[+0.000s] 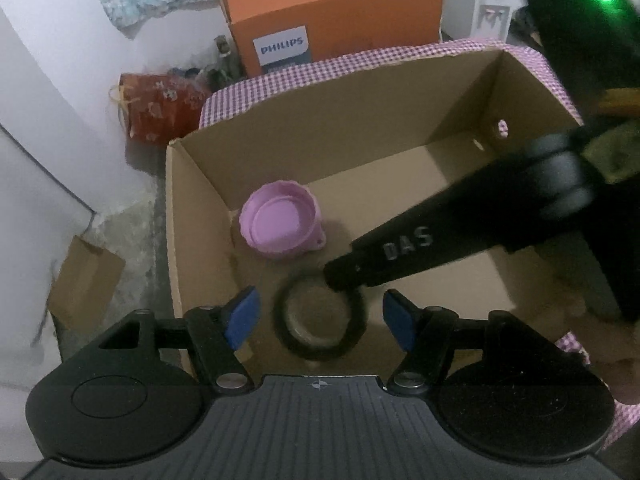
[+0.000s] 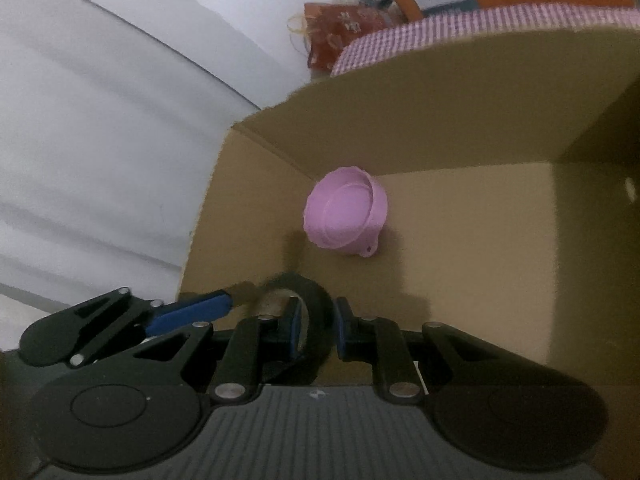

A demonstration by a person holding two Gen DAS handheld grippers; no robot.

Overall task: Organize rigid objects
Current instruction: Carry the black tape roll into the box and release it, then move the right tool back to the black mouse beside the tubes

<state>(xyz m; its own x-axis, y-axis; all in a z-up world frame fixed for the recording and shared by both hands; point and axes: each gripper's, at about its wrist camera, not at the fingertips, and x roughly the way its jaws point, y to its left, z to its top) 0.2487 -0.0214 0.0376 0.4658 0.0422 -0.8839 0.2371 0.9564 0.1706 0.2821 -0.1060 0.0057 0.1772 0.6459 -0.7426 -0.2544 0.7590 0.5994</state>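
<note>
An open cardboard box [image 1: 304,148] holds a pink lid-like cup [image 1: 278,222] near its left wall; it also shows in the right wrist view [image 2: 346,212]. A black tape roll [image 1: 320,322] hangs low inside the box. My right gripper [image 2: 318,328] is shut on the roll's rim [image 2: 316,300]; its finger reaches in from the right in the left wrist view [image 1: 400,256]. My left gripper [image 1: 320,320] is open and empty, its blue pads either side of the roll without touching. One left finger [image 2: 188,312] shows in the right wrist view.
An orange Philips box [image 1: 332,12] stands behind the cardboard box. A red patterned bag [image 1: 160,110] sits at the back left by the white wall. A pink checked cloth [image 1: 360,66] lies under the box. A small cardboard piece [image 1: 84,284] lies on the floor at left.
</note>
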